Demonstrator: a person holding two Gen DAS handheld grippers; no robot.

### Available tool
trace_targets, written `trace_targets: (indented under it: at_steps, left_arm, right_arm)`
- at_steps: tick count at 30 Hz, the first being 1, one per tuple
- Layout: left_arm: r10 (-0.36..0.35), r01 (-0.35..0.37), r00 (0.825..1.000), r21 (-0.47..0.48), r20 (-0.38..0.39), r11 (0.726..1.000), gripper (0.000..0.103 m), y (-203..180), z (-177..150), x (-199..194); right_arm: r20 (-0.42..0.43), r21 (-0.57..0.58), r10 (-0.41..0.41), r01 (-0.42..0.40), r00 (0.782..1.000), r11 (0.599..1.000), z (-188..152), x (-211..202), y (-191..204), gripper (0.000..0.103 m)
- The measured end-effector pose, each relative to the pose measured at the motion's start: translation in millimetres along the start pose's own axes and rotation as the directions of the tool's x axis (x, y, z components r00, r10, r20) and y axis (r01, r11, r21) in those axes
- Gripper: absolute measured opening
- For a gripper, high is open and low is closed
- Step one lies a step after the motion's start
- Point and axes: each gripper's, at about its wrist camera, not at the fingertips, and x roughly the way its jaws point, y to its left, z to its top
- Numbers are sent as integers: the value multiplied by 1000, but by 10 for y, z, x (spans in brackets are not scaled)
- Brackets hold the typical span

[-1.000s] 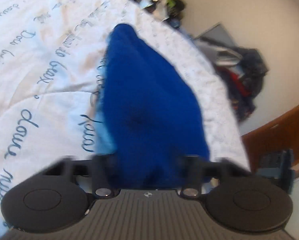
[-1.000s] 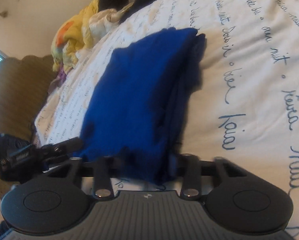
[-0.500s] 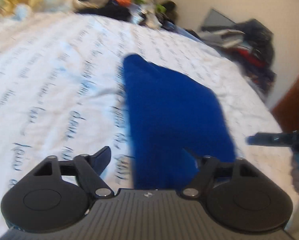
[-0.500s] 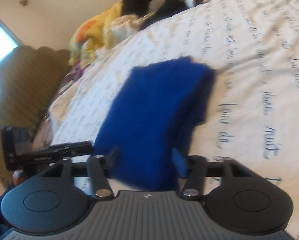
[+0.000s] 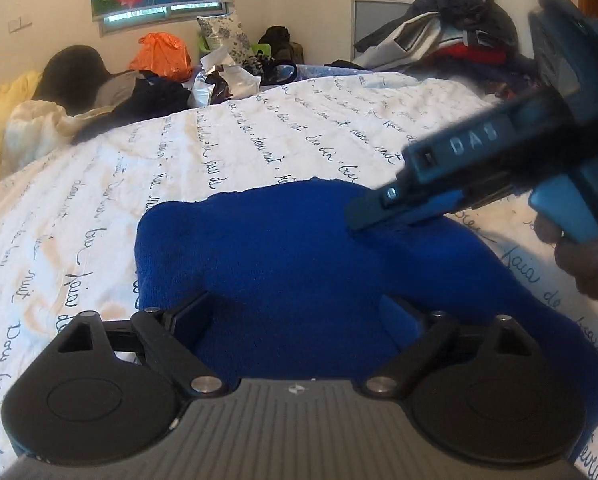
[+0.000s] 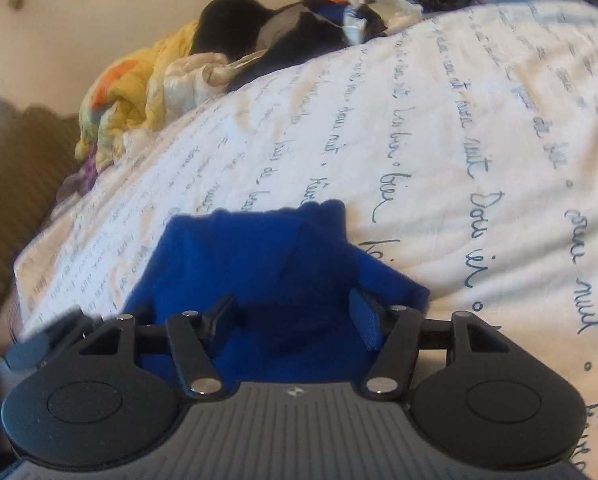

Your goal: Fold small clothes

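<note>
A folded blue garment lies flat on the white quilt with blue handwriting print. My left gripper hovers at its near edge. Its jaws are opening wide, the cloth shows beneath the gap, and neither pad presses on it. My right gripper reaches in from the right over the garment's far right corner, held by a hand. In the right wrist view the blue garment lies under my right gripper. These jaws are closing slightly but stand apart, with no pad touching the cloth.
Along the quilt's far edge lie a yellow blanket, dark clothes, an orange bag and crumpled wrappers. A heap of clothes rises at the back right. A brown ribbed surface borders the bed's left side.
Both grippers were shut on the blue garment and have let go of it. They have drawn back with jaws apart, the left one rolling level. The garment now rests folded on the quilt.
</note>
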Motion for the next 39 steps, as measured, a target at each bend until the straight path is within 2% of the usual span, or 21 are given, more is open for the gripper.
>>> trace_targets:
  at_steps: [2,4,6,8,9,11,12,13,15,18,21,23,25,26,28,31,34,35,36,37,39]
  left_arm:
    - [-13,13,1000,-1,14,1000,91,22,-36,-13]
    - [-19,19,1000,-9,17,1000,91,37,-39,-11]
    - [-13,13,1000,-10,21,1000,91,20,-49,-25]
    - [-12,13,1000,-11,22,1000,91,19,-56,-37]
    - [-14,14,1000,-13,22,1000,91,20,-60,-47]
    - [-11,11,1000,-16,25,1000,91,24,-66,-50]
    - [-9,10,1000,-18,26,1000,91,25,-70,-55]
    - [-10,10,1000,-21,26,1000,91,28,-64,-52]
    - [-11,12,1000,-21,28,1000,91,32,-71,-59]
    - [-15,16,999,-25,32,1000,91,42,-80,-70]
    - [-19,19,999,-28,34,999,91,44,-86,-79]
    - [-17,18,999,-26,33,1000,91,38,-85,-85]
    - [-14,15,999,-24,32,1000,91,40,-77,-74]
    - [-12,13,999,-22,32,1000,92,36,-76,-76]
    - [-9,10,999,-21,32,1000,92,35,-66,-85]
    - [-3,8,999,-83,52,997,89,129,-76,-298]
    - [-50,65,996,-233,72,970,94,394,-206,-673]
    - [-73,86,996,-301,52,950,93,500,-269,-755]
    - [-102,106,994,-363,30,926,92,589,-335,-807]
    - [-133,125,991,-423,11,897,89,672,-409,-843]
    - [-193,147,980,-494,-42,857,78,748,-509,-821]
  right_arm:
    - [-44,-2,-15,15,999,1000,93,2,35,61]
    - [-27,34,-44,45,999,998,202,-56,96,63]
    - [23,28,29,-30,999,999,299,-113,237,63]
    - [-17,5,88,-88,996,996,351,-27,405,61]
    - [-62,-24,66,-68,996,997,361,113,490,61]
    - [-148,-103,-43,28,988,994,324,452,526,61]
    - [-94,-170,-18,2,995,985,284,508,536,61]
    - [-87,-177,-12,-4,996,984,290,539,513,61]
    - [-102,-94,-2,-8,995,996,355,512,450,61]
    - [-80,-108,-68,59,994,992,325,307,549,64]
    - [-51,-120,18,-24,999,992,153,28,609,63]
    - [-95,-142,-32,18,995,990,47,114,576,63]
    - [-55,-214,-1,-11,999,977,-43,209,492,62]
    - [-40,-204,22,-30,999,978,-32,219,450,62]
    - [-45,-97,45,-49,998,994,52,193,388,63]
    - [-37,-36,14,-15,999,999,90,9,440,63]
    - [24,-15,53,-53,998,998,-81,-457,424,67]
    - [33,-1,66,-66,997,998,-171,-606,370,74]
    - [33,27,70,-71,997,997,-281,-736,286,76]
    - [18,54,72,-72,997,996,-392,-820,199,76]
    - [-15,97,49,-47,999,994,-598,-900,48,76]
